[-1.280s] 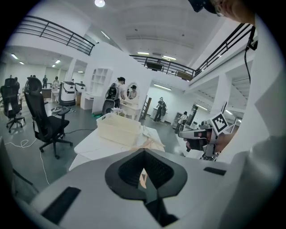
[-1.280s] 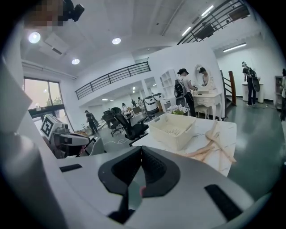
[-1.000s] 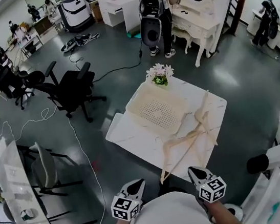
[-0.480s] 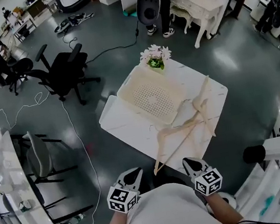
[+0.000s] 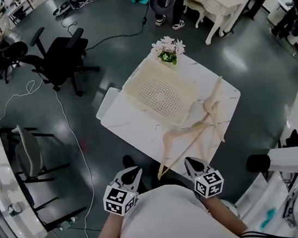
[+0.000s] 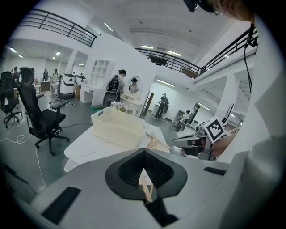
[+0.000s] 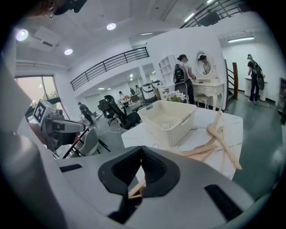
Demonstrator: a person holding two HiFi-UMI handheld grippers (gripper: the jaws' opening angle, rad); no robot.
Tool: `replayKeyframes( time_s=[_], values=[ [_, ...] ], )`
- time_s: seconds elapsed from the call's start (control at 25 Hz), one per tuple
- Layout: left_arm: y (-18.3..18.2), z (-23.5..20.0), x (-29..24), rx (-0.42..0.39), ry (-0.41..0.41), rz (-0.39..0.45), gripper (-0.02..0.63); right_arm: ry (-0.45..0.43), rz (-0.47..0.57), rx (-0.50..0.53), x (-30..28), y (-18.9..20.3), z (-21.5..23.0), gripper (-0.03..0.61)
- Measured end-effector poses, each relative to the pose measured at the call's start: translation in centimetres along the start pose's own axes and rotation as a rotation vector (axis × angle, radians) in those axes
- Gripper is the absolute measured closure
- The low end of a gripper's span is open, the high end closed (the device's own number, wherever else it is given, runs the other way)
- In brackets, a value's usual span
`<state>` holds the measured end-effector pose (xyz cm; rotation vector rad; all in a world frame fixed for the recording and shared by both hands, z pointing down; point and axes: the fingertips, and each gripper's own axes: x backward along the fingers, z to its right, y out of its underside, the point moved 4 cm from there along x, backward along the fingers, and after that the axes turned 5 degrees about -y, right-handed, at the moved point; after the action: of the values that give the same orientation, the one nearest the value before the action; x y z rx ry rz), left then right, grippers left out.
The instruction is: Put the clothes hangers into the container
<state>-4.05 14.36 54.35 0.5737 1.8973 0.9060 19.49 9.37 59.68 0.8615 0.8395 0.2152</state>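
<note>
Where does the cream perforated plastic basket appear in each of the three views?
Head view: the cream perforated plastic basket sits at the centre, slightly above the middle.
Left gripper view: the basket is left of centre, at mid-height.
Right gripper view: the basket is right of centre, at mid-height.
Shared landmark: the pot of white flowers just behind the basket.

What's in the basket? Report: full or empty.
Empty: the basket shows its bare perforated floor; the hangers lie beside it on the table.
</note>
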Motion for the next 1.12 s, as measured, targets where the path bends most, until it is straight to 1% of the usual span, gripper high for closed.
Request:
replayKeyframes(
  time_s=[0.28, 0.44, 0.64, 0.72, 0.88, 1.0, 1.12],
  values=[
    [0.0, -2.9, 1.0, 0.037, -0.007, -0.010, 0.606, 0.029, -0.138, -0.127, -4.7, 2.4, 1.3, 0.558],
    [0.6, -4.1, 1.3, 0.056, 0.000, -0.019, 0.606, 0.046, -0.204, -0.141, -7.6, 3.8, 1.5, 0.557],
    [1.9, -5.5, 1.2, 0.092, 0.012, -0.041, 0.606, 0.069, -0.289, -0.124, -10.3, 5.9, 1.6, 0.551],
    [2.3, -6.0, 1.0, 0.091, 0.022, -0.055, 0.606, 0.080, -0.320, -0.130, -11.2, 6.7, 1.9, 0.534],
    [1.9, -7.1, 0.5, 0.058, 0.043, -0.079, 0.606, 0.099, -0.369, -0.141, -12.6, 8.1, 2.3, 0.512],
    [1.4, -8.3, 0.4, 0.040, 0.044, -0.087, 0.606, 0.119, -0.395, -0.159, -13.9, 9.0, 2.5, 0.494],
    [1.1, -9.6, 0.2, 0.043, 0.037, -0.093, 0.606, 0.143, -0.412, -0.173, -15.2, 9.7, 2.9, 0.483]
  ],
)
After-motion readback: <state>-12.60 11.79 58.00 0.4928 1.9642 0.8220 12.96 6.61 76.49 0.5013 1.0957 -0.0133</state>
